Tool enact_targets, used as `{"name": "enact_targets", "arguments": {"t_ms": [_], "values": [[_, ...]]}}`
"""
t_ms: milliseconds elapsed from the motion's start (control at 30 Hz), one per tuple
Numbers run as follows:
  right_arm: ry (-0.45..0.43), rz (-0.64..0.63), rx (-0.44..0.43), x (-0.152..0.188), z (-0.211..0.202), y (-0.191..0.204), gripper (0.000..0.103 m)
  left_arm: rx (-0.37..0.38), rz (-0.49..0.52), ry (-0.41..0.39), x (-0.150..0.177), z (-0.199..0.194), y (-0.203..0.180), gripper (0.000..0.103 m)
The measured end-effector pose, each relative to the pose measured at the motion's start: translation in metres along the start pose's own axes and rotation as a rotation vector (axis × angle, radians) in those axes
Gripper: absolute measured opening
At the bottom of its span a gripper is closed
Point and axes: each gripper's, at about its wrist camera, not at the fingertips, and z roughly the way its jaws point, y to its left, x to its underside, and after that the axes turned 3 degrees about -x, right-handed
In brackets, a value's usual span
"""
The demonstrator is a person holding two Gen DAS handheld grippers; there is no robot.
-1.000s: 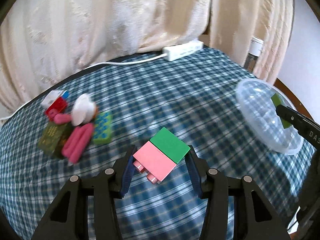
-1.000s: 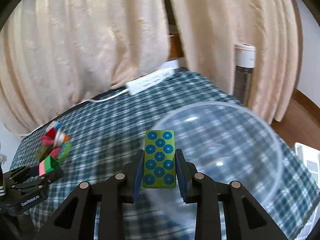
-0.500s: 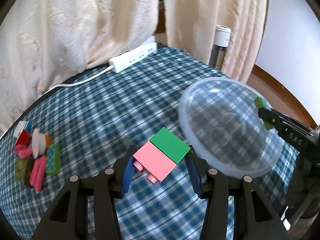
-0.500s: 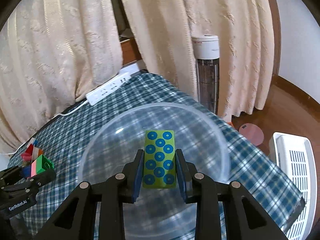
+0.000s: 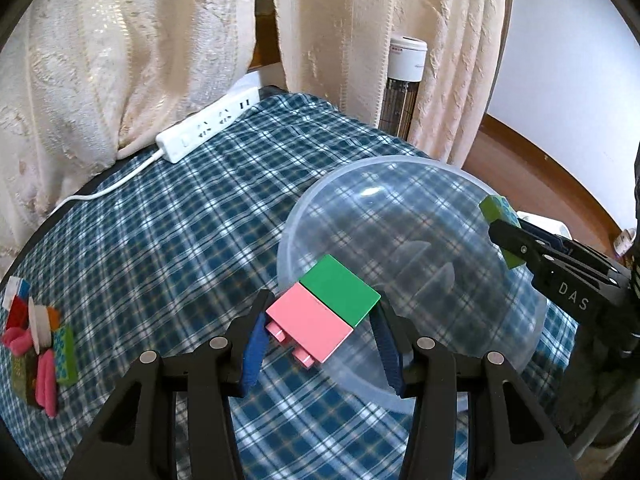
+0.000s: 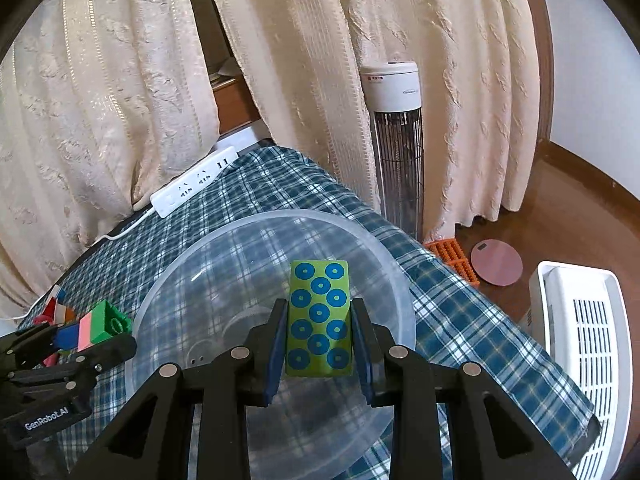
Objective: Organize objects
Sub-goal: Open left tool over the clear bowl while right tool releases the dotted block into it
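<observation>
At nine o'clock in your left wrist view a small heap of leftover toys lies on the cloth: soft pink sausage shapes, a white disc, a dotted green block and red and white pieces, all touching. Your left gripper is clamped on a pink and green brick pair, two smooth, square plastic bricks joined edge to edge with studs showing at the pink end; the blue pads press its corners, and it hangs over the near left rim of the clear bowl. That bowl is round, thin-walled, glossy plastic, and the check pattern shows through it. At three o'clock in the same view your right gripper reaches over the bowl's far rim. In the right wrist view it is closed tight on a green dotted block, a flat rectangle of lime with blue ringed dots, held upright between the blue pads above the middle of the bowl. The table wears a blue and white plaid tablecloth, woven and slightly rumpled. At eleven o'clock a white power strip lies at the cloth's far edge, its cord trailing left. Cream textured curtains hang behind; a white-topped tower heater stands at one o'clock, and a white slatted appliance sits on the brown wooden floor at three.
</observation>
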Motion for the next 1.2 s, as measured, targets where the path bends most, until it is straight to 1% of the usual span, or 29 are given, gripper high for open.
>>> {"name": "enact_targets", "arguments": {"t_ms": [300, 367, 400, 433, 467, 500, 533, 600, 733, 833, 967, 1033, 1100, 1200], "values": [[0.005, 0.0, -0.002, -0.004, 0.004, -0.003, 0.032, 0.032, 0.01, 0.01, -0.007, 0.013, -0.009, 0.051], [0.004, 0.0, -0.001, -0.004, 0.005, -0.003, 0.032, 0.054, 0.009, 0.007, -0.01, 0.014, -0.011, 0.052], [0.004, 0.002, 0.0, -0.004, 0.005, -0.002, 0.032, 0.07, 0.008, 0.009, -0.011, 0.014, -0.011, 0.06], [0.0, 0.006, 0.001, -0.005, 0.005, -0.003, 0.033, 0.084, 0.006, 0.011, -0.012, 0.015, -0.011, 0.071], [-0.002, 0.01, 0.005, -0.005, 0.005, -0.003, 0.035, 0.096, -0.003, -0.001, -0.011, 0.013, -0.009, 0.073], [-0.009, 0.016, 0.01, -0.006, 0.005, -0.004, 0.044, 0.091, -0.011, -0.017, -0.011, 0.01, -0.007, 0.074], [-0.017, 0.024, 0.013, -0.007, 0.004, -0.005, 0.057, 0.086, -0.014, -0.025, -0.011, 0.008, -0.006, 0.074], [-0.032, 0.048, -0.009, -0.007, 0.001, -0.007, 0.065, 0.075, -0.024, -0.03, -0.011, 0.007, -0.001, 0.074], [-0.042, 0.055, -0.01, -0.006, -0.002, -0.005, 0.069, 0.048, -0.06, -0.025, -0.008, 0.006, 0.011, 0.074], [-0.045, 0.064, -0.016, -0.006, -0.004, -0.004, 0.072, 0.014, -0.062, -0.028, -0.001, 0.003, 0.016, 0.074], [-0.049, 0.079, -0.031, -0.003, -0.007, -0.003, 0.072, -0.016, -0.06, -0.031, 0.008, -0.002, 0.022, 0.074], [-0.051, 0.09, -0.044, 0.0, -0.008, -0.002, 0.079, -0.029, -0.062, -0.033, 0.011, -0.005, 0.024, 0.074], [-0.055, 0.098, -0.055, 0.002, -0.01, 0.001, 0.082, -0.038, -0.071, -0.035, 0.014, -0.009, 0.029, 0.074], [-0.06, 0.093, -0.065, 0.003, -0.013, 0.006, 0.084, -0.046, -0.087, -0.036, 0.018, -0.013, 0.037, 0.074]]}}
